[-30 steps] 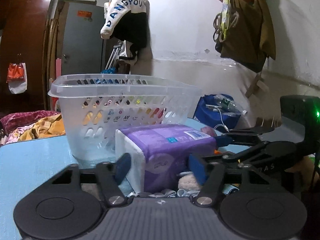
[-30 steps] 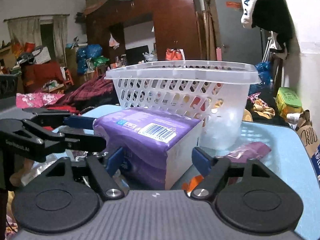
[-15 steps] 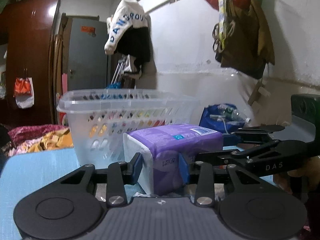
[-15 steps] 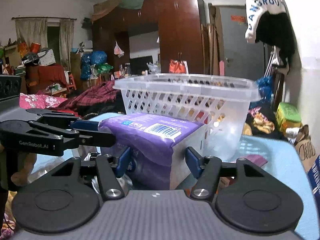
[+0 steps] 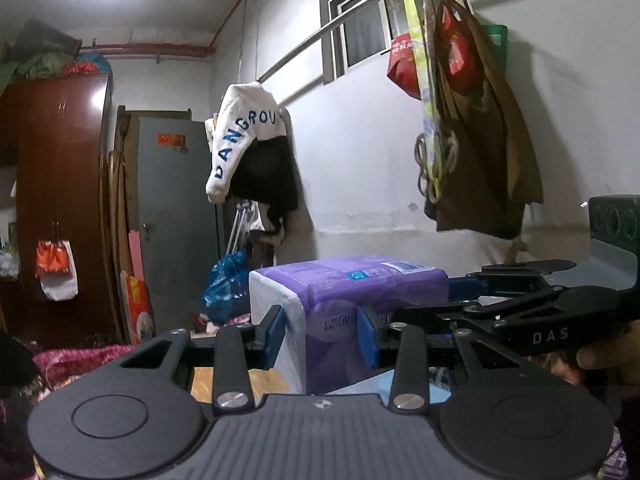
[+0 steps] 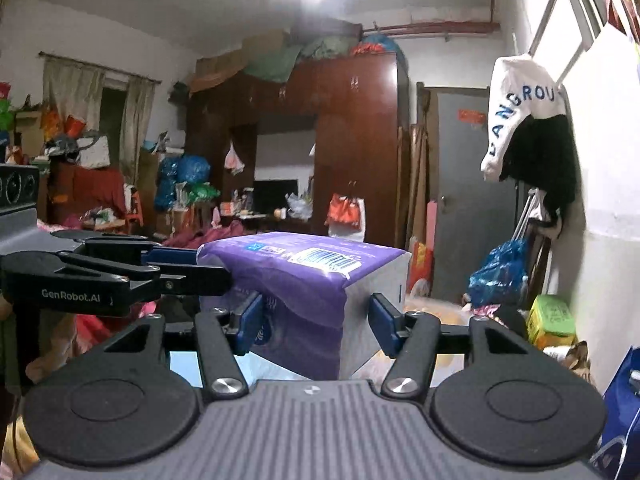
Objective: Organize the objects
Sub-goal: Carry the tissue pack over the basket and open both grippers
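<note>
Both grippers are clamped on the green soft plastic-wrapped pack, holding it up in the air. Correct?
Not quite: the soft plastic-wrapped pack is purple and white, not green, as both wrist views show. The rest stands: the left gripper and right gripper each clamp an end of it.

A white hoodie [image 5: 240, 136] hangs beside a grey door [image 5: 176, 216], near a brown wardrobe [image 5: 60, 200].

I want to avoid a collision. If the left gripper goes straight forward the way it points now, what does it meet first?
The purple pack itself: the left gripper is already shut on one end of it, so the pack leads. Beyond it lies the right gripper, clamped on the far end. How much room lies behind is unclear.
</note>
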Available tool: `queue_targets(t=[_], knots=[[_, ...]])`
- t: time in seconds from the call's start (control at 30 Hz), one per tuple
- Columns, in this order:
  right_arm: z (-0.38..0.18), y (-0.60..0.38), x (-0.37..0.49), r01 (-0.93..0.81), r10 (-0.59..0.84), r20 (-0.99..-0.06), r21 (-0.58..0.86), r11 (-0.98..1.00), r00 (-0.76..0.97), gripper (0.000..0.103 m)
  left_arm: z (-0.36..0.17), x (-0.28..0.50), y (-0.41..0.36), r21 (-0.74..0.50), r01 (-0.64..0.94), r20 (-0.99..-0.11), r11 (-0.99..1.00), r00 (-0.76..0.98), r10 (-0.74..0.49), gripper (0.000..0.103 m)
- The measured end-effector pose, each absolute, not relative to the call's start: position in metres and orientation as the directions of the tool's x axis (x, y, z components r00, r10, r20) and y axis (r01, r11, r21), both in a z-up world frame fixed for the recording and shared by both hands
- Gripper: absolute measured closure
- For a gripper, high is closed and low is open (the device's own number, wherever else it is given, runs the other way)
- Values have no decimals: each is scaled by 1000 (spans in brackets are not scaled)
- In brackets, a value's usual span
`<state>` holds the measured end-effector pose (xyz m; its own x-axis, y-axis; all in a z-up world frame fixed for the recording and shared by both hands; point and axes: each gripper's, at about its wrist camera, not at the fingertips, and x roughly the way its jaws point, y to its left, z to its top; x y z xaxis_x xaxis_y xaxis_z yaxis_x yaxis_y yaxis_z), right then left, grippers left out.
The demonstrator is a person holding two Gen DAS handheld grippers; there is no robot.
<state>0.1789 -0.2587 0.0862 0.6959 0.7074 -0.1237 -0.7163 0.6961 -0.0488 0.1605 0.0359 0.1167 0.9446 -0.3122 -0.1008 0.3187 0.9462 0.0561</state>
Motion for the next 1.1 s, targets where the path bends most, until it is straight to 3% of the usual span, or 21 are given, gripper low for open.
queue_targets(t=[0.23, 0.43, 0.67, 0.83, 0.93, 1.0, 1.1], knots=[[98, -243, 230, -689, 681, -144, -12, 725, 718, 43, 120, 229, 45, 21, 299, -160, 954, 943, -292, 60], [66, -220, 292, -678, 669, -279, 76, 731, 689, 44, 82, 287, 66, -78, 255, -300, 964, 916, -267, 60], [36, -202, 322, -666, 647, -399, 113, 738, 650, 45, 63, 312, 74, -104, 191, -411, 976, 886, -217, 60], [31, -203, 327, -652, 635, -457, 145, 744, 623, 43, 58, 316, 68, -82, 171, -436, 982, 880, -190, 50], [32, -207, 324, -651, 628, -478, 144, 746, 614, 36, 59, 309, 67, -48, 175, -426, 983, 887, -179, 44], [34, -212, 317, -626, 590, -466, 95, 774, 659, 13, 63, 293, 71, -22, 141, -378, 990, 915, -139, 43], [42, -236, 298, -583, 558, -393, 66, 810, 731, 9, 71, 256, 78, -30, 121, -291, 992, 949, -124, 35]])
